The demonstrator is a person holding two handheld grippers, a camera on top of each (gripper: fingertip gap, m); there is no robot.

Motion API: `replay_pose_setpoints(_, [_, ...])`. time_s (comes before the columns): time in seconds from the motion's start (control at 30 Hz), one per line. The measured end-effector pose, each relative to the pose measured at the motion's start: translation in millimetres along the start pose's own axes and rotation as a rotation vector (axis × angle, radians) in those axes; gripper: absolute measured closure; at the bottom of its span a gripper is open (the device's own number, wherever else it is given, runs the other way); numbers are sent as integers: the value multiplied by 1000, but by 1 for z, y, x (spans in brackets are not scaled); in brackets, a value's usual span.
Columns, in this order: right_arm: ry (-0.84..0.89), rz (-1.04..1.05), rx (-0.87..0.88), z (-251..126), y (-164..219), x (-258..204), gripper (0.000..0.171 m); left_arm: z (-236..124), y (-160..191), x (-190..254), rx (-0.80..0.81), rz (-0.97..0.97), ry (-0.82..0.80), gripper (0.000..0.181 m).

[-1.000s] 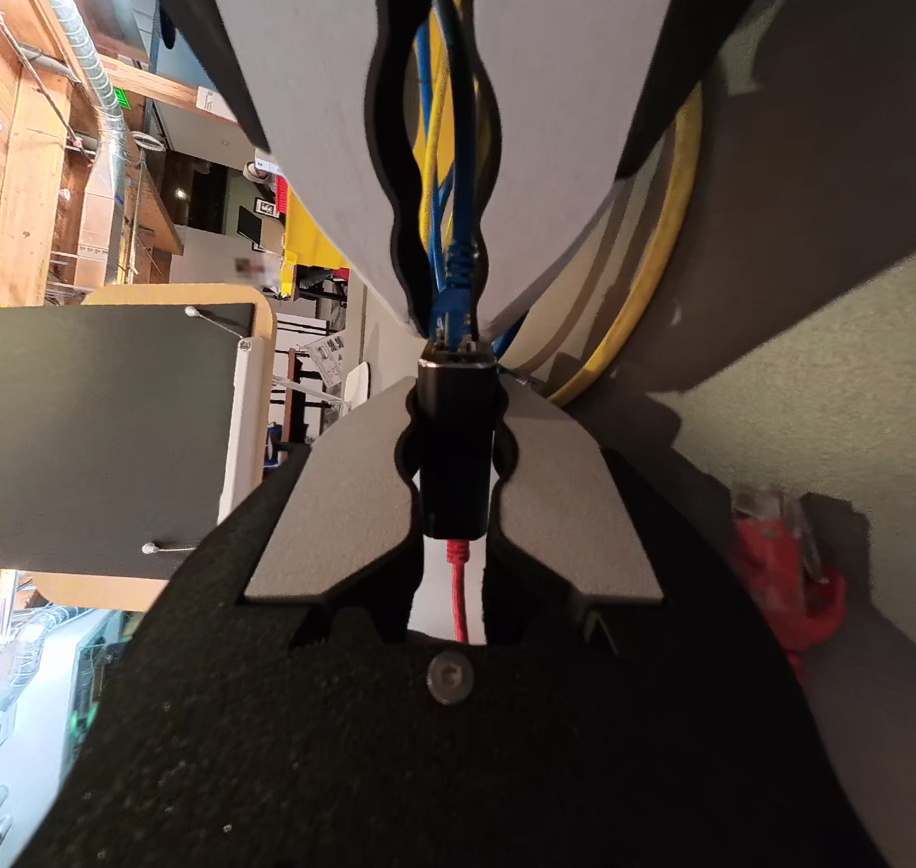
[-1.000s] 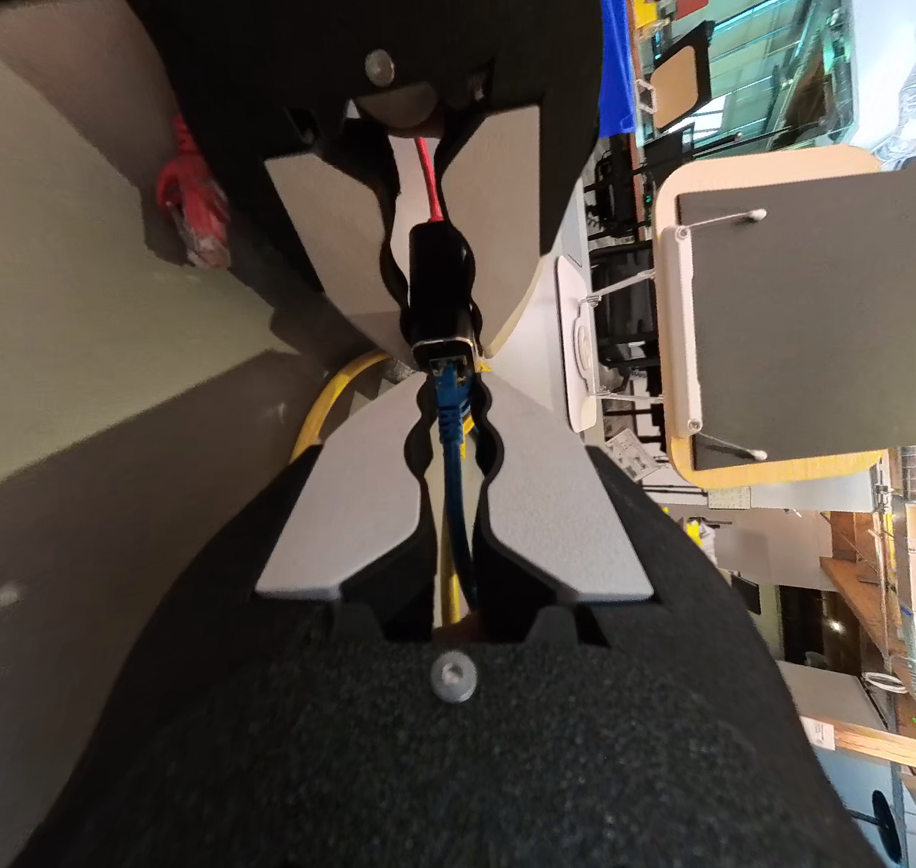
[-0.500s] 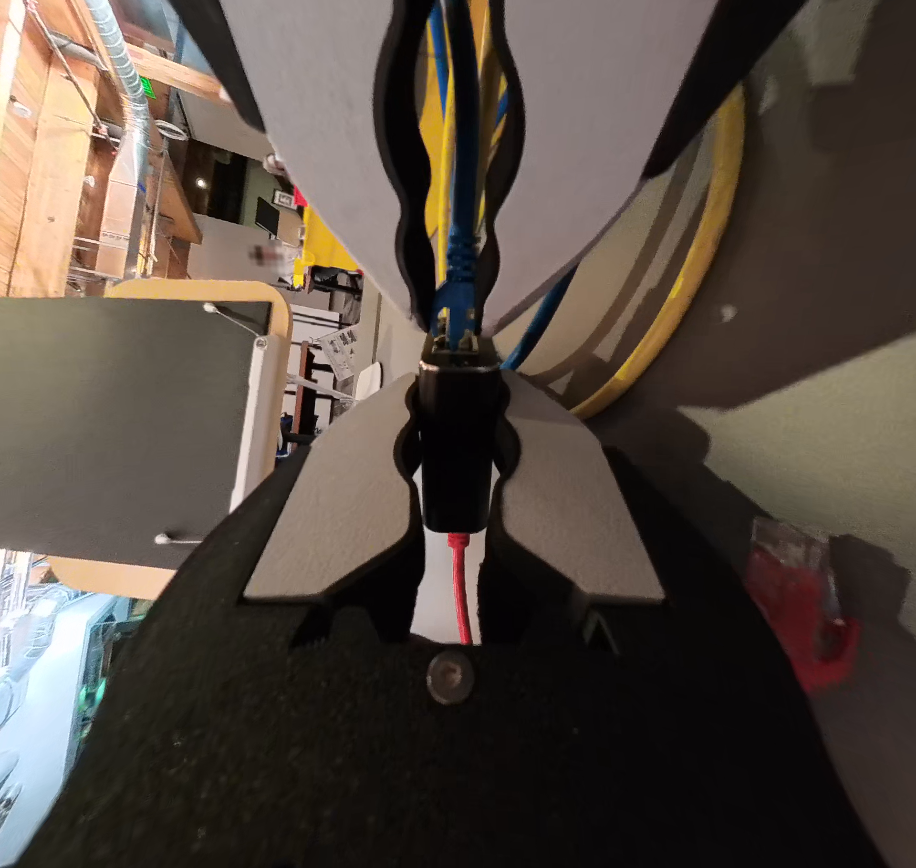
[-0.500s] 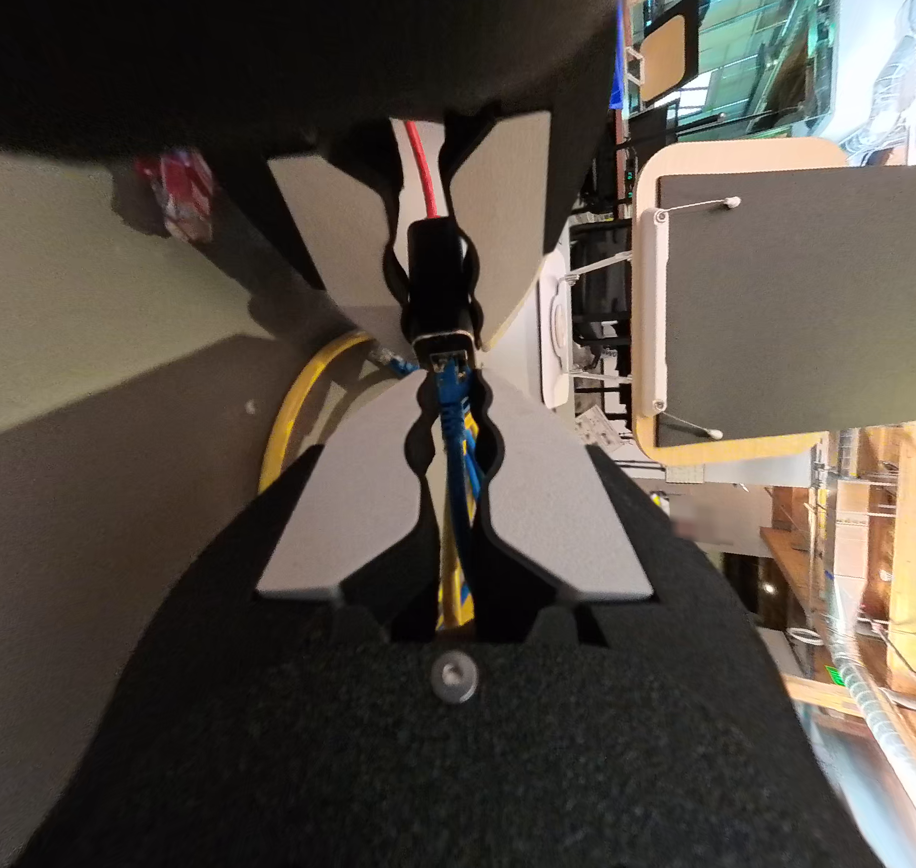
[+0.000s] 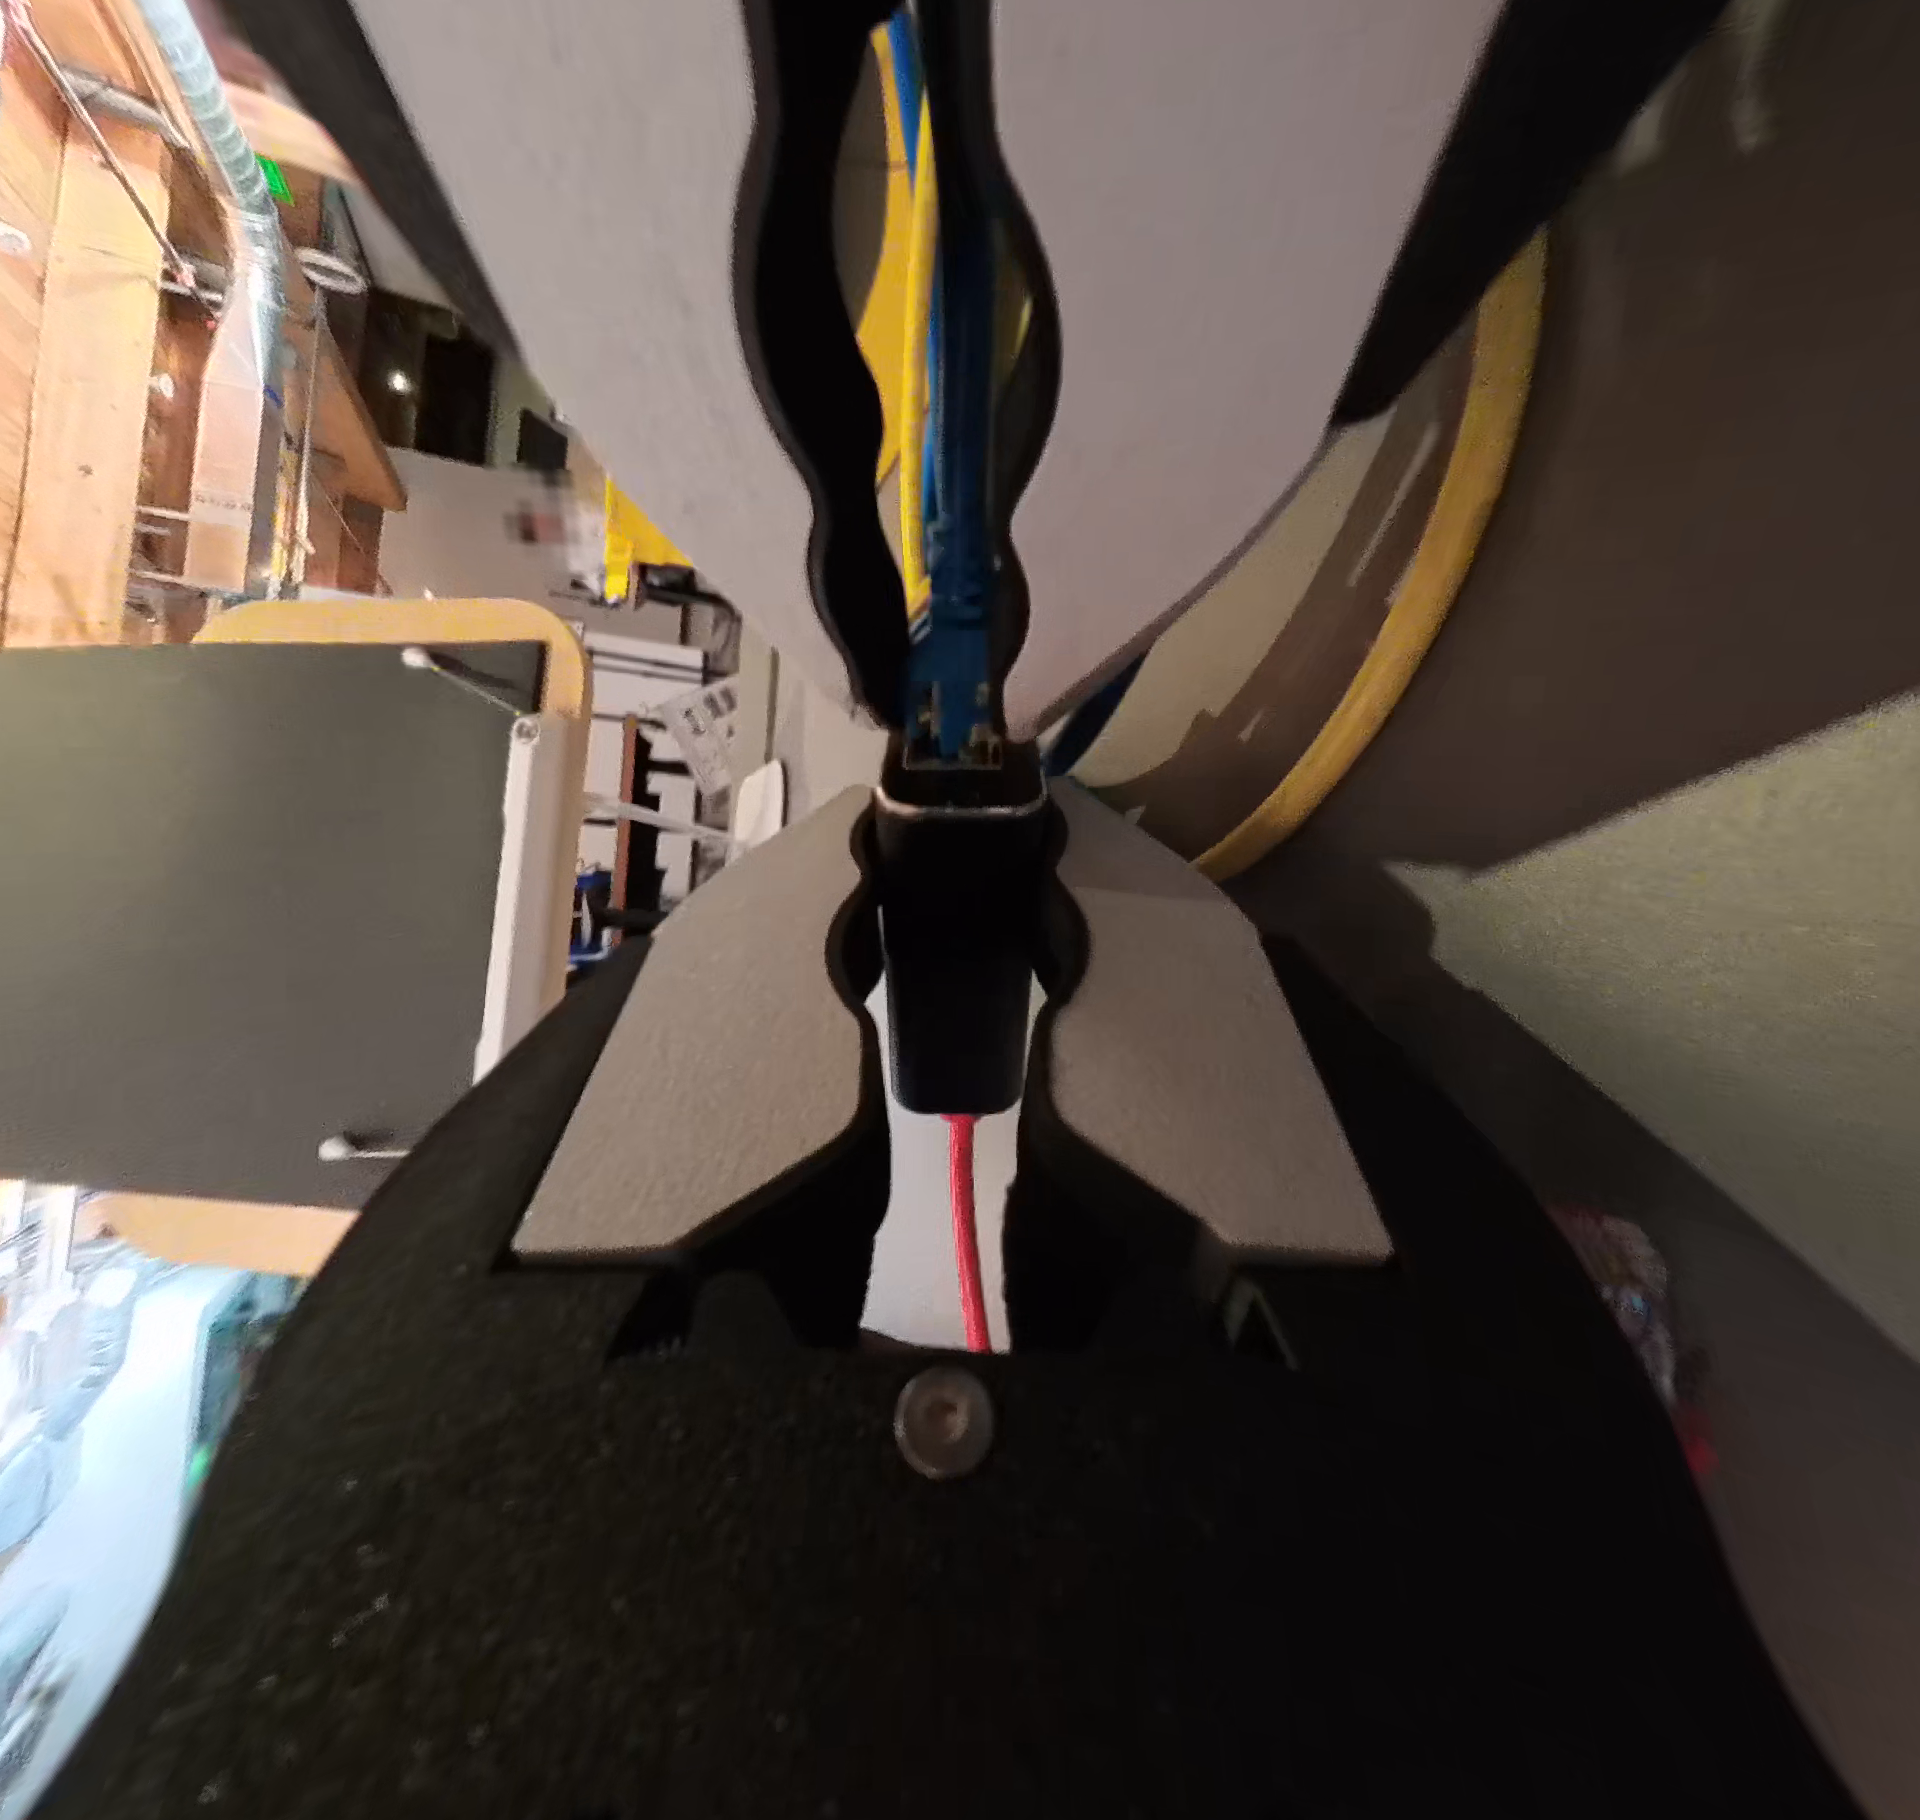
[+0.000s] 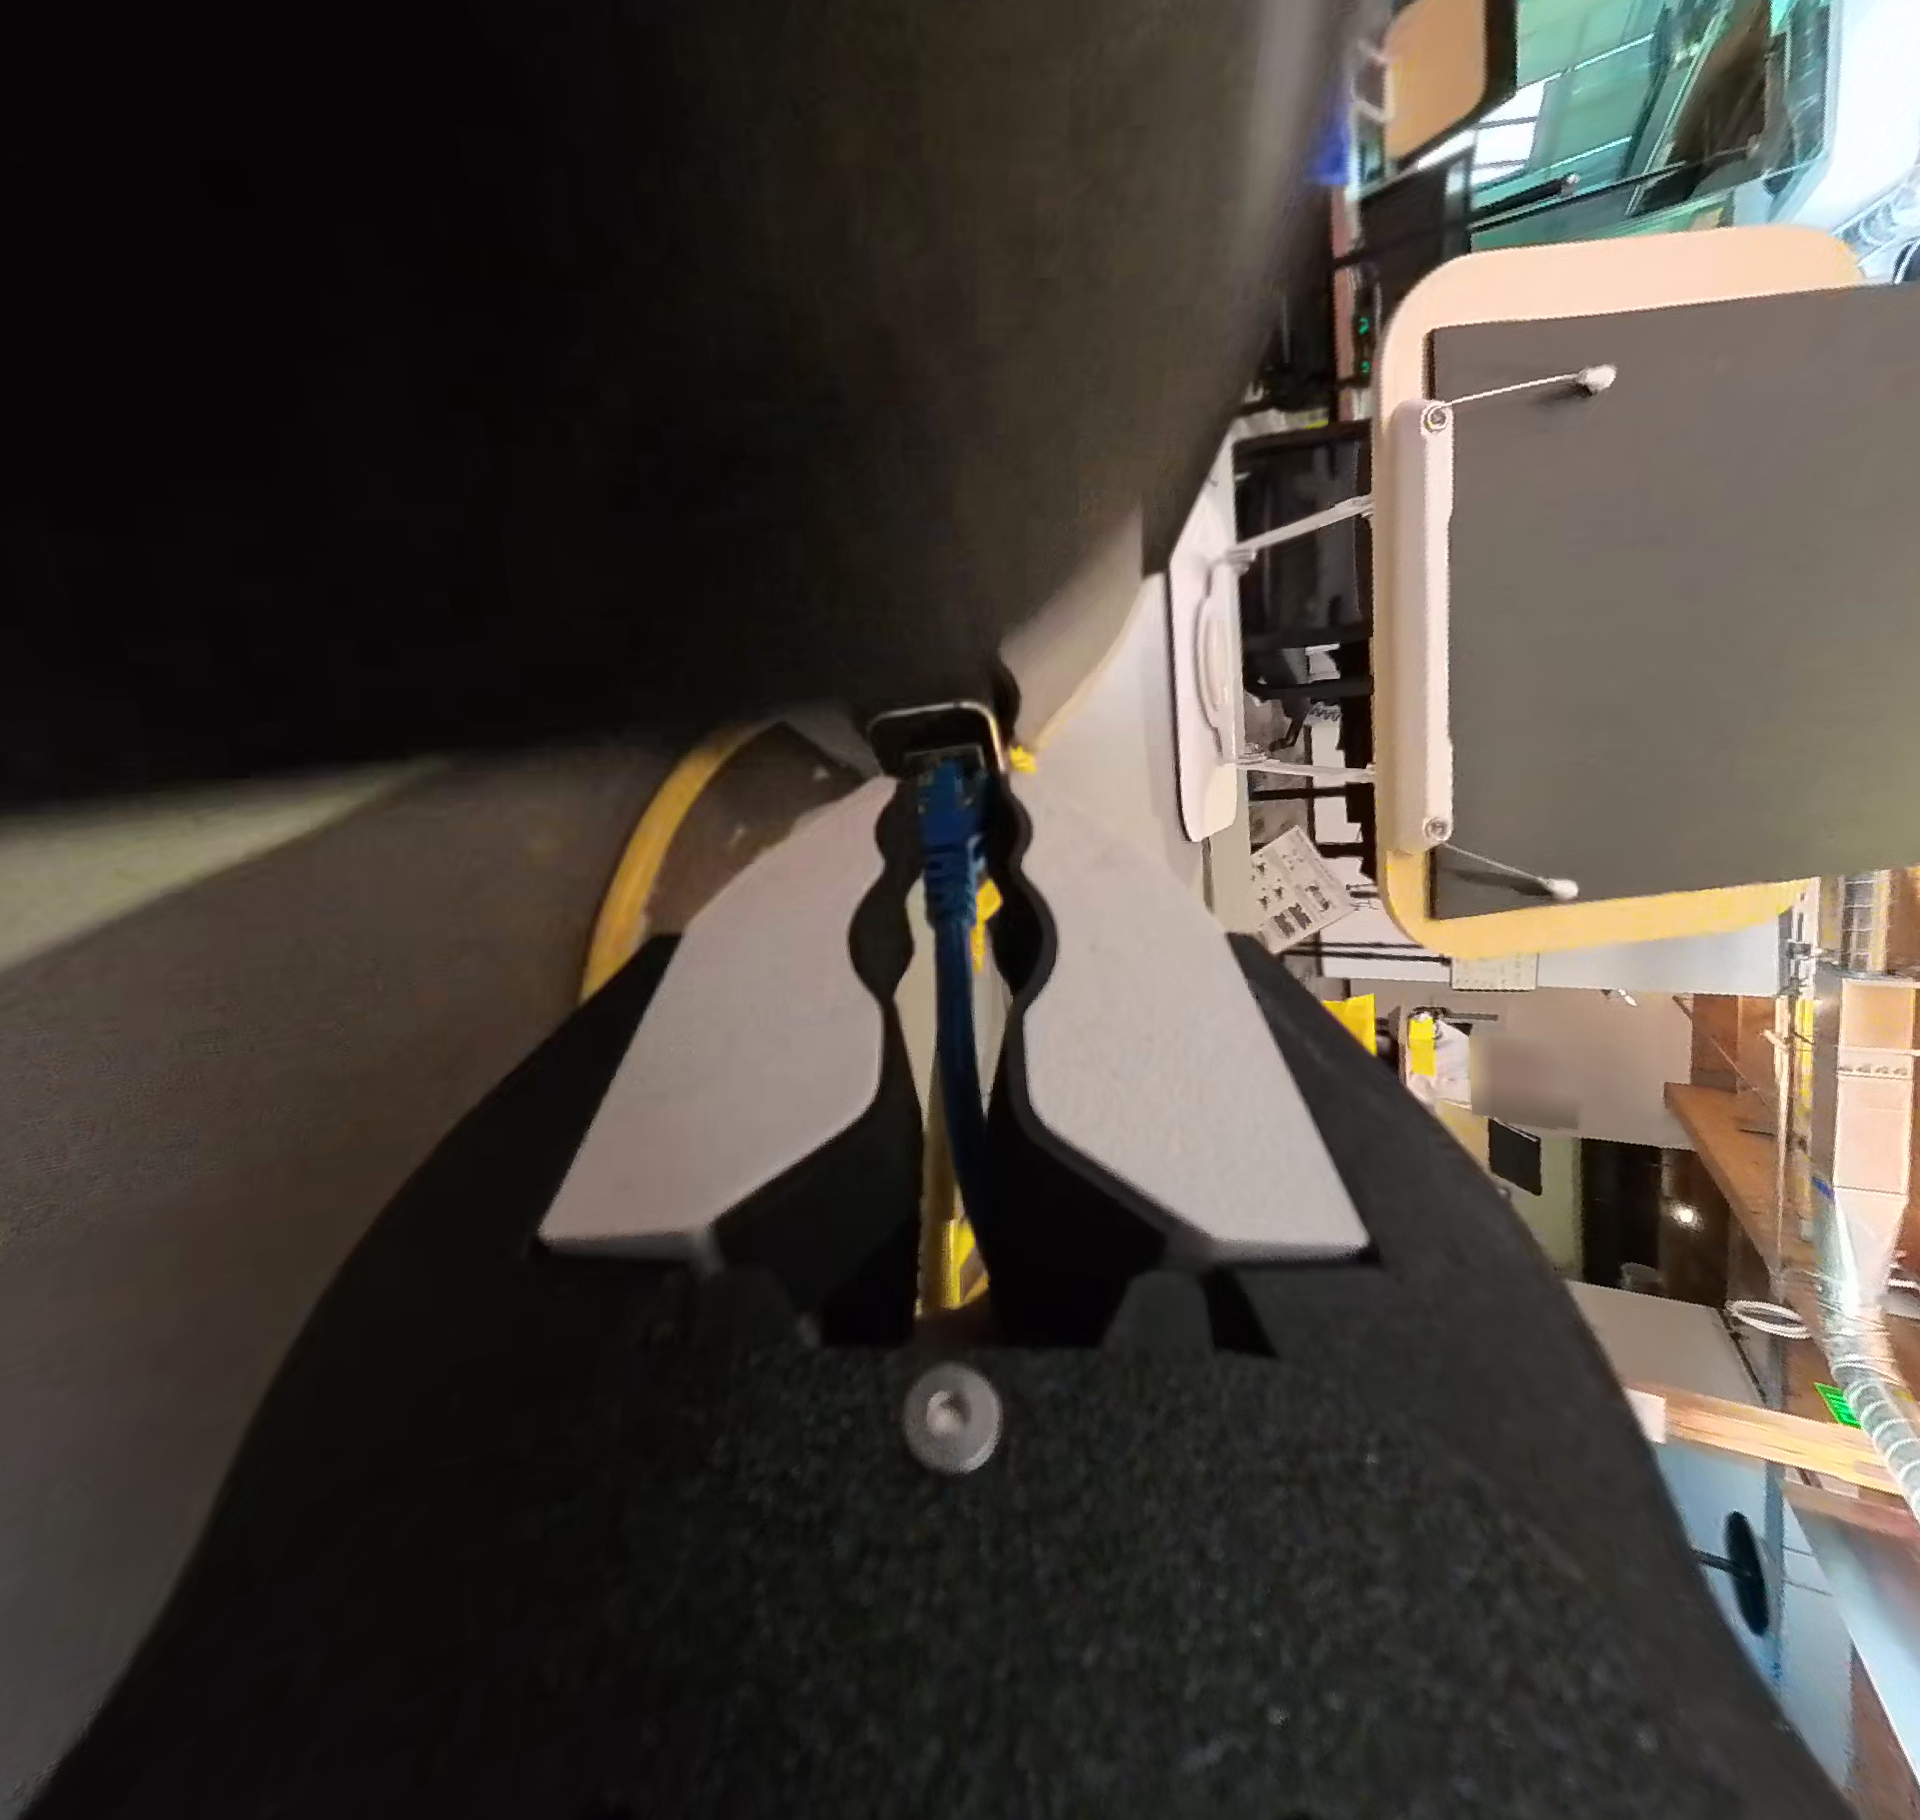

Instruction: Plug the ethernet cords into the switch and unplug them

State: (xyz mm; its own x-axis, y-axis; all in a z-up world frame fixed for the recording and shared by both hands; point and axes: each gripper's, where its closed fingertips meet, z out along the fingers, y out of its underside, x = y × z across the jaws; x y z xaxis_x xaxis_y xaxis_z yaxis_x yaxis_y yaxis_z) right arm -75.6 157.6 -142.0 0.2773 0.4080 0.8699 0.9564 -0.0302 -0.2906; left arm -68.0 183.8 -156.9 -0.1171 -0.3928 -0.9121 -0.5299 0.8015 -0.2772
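Observation:
My left gripper [image 5: 956,835] is shut on a small black switch body [image 5: 956,949]; a red cord [image 5: 968,1240] leaves its near end. My right gripper [image 6: 951,835] is shut on the blue ethernet cord [image 6: 951,939]. The blue plug [image 5: 951,700] sits in the mouth of the switch's metal-rimmed port [image 6: 930,726]. The two grippers face each other tip to tip. The right gripper's grey fingers [image 5: 1195,316] fill the top of the left wrist view. The left gripper shows as a dark blurred mass [image 6: 623,316] in the right wrist view.
A yellow cord [image 5: 1455,586] curves on the grey-green surface [image 5: 1714,918] beside the grippers and also shows in the right wrist view [image 6: 644,856]. A loose red plug [image 5: 1621,1282] lies at the right, blurred. A dark chair panel with a wooden rim [image 6: 1662,607] stands behind. The grippers are tip to tip, or close to it.
The two grippers have drawn closer together, and the left gripper now blocks most of the upper right wrist view. The blue plug stays at the port; both grips are unchanged.

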Motion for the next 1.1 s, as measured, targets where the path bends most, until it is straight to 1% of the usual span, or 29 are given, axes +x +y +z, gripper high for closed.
replay_pose_setpoints(0.03, [-7,15,7,-1,0,0,159,-1,-1,0,27,-16,5,156])
replay_pose_setpoints(0.13, [-6,47,45,-8,-2,4,159,-7,-6,-4,88,-46,1,155])
replay_pose_setpoints(0.27, [-19,72,63,-12,-1,4,159,-9,-9,-3,112,-75,20,155])
replay_pose_setpoints(0.33, [-33,102,60,-10,-2,3,159,-8,-7,-2,86,-44,-5,156])
replay_pose_setpoints(0.37, [-60,171,50,-7,-2,2,158,-7,-5,-2,69,-21,-17,156])
replay_pose_setpoints(0.43, [-139,374,74,-10,-7,1,158,-5,0,-7,38,57,-84,156])
replay_pose_setpoints(0.47, [-180,479,114,-16,-14,5,156,-5,5,-13,2,80,-120,156])
replay_pose_setpoints(0.53, [-199,717,216,-33,-28,30,152,-6,12,-21,-23,87,-164,157])
replay_pose_setpoints(0.6, [-312,1012,323,-50,-40,39,151,-7,20,-29,-65,85,-205,157])
replay_pose_setpoints(0.63, [-391,1156,350,-54,-43,35,152,-7,22,-31,-75,73,-213,157])
replay_pose_setpoints(0.67, [-436,1296,339,-52,-40,29,152,-7,23,-34,-83,58,-224,157])
replay_pose_setpoints(0.77, [-437,1723,325,-33,-21,16,148,-10,22,-44,-86,32,-272,157])
replay_pose_setpoints(0.8, [-475,1874,358,-27,-19,18,139,-11,20,-47,-84,36,-287,157])
replay_pose_setpoints(0.83, [-546,1992,444,-26,-25,24,133,-13,17,-48,-76,47,-302,157])
replay_pose_setpoints(0.87, [-601,2072,487,-23,-29,28,131,-14,14,-49,-70,65,-320,157])
replay_pose_setpoints(0.9, [-627,2129,487,-18,-30,29,130,-16,11,-49,-67,87,-339,157])
replay_pose_setpoints(0.97, [-651,2263,533,-10,-30,34,136,-19,6,-50,-62,133,-374,157])
replay_pose_setpoints(1.03, [-669,2391,592,-7,-25,37,145,-20,4,-49,-70,155,-386,157])
replay_pose_setpoints(1.07, [-675,2421,592,-6,-23,35,154,-19,5,-49,-77,160,-387,157])
replay_pose_setpoints(1.1, [-686,2422,584,-5,-23,32,154,-19,6,-48,-79,163,-383,157])
